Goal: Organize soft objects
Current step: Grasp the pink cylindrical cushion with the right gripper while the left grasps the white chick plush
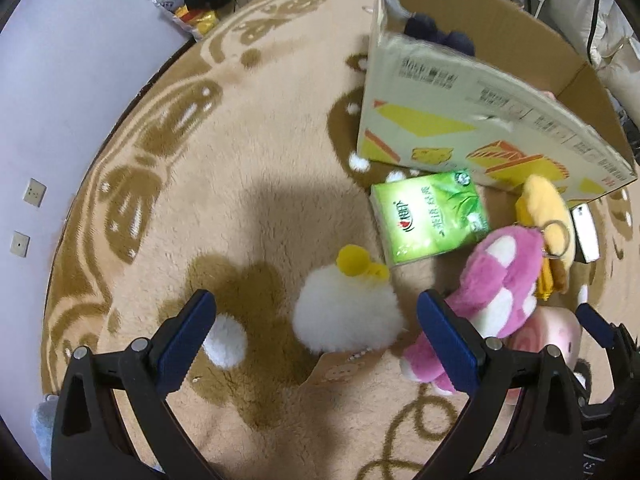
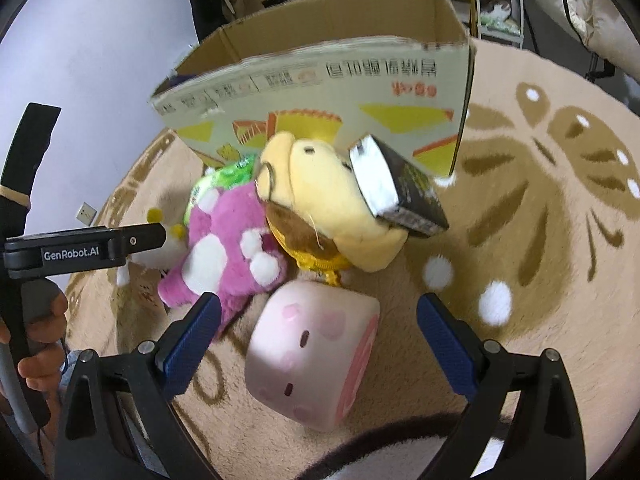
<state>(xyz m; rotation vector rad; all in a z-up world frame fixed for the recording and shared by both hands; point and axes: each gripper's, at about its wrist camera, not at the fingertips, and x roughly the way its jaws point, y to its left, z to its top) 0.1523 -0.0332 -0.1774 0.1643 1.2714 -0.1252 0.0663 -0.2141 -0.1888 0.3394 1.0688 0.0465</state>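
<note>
My left gripper [image 1: 316,320] is open above the rug, its jaws either side of a white fluffy toy [image 1: 346,314] with a yellow top. A pink and white plush [image 1: 494,284] lies just right of it, also in the right wrist view [image 2: 224,256]. My right gripper [image 2: 318,320] is open, its jaws spread around a pale pink roll-shaped plush [image 2: 316,360] without touching it. A yellow plush [image 2: 332,200] leans against the open cardboard box [image 2: 320,92], with a dark packet [image 2: 400,184] on it. A green tissue pack [image 1: 430,216] lies before the box [image 1: 480,120].
A round beige and brown rug [image 1: 240,160] covers the floor. Dark soft items [image 1: 436,32] lie inside the box. A lilac wall with sockets [image 1: 34,192] is on the left. Shelves and a white rack [image 2: 496,4] stand behind the box. The left gripper's handle [image 2: 80,250] shows at left.
</note>
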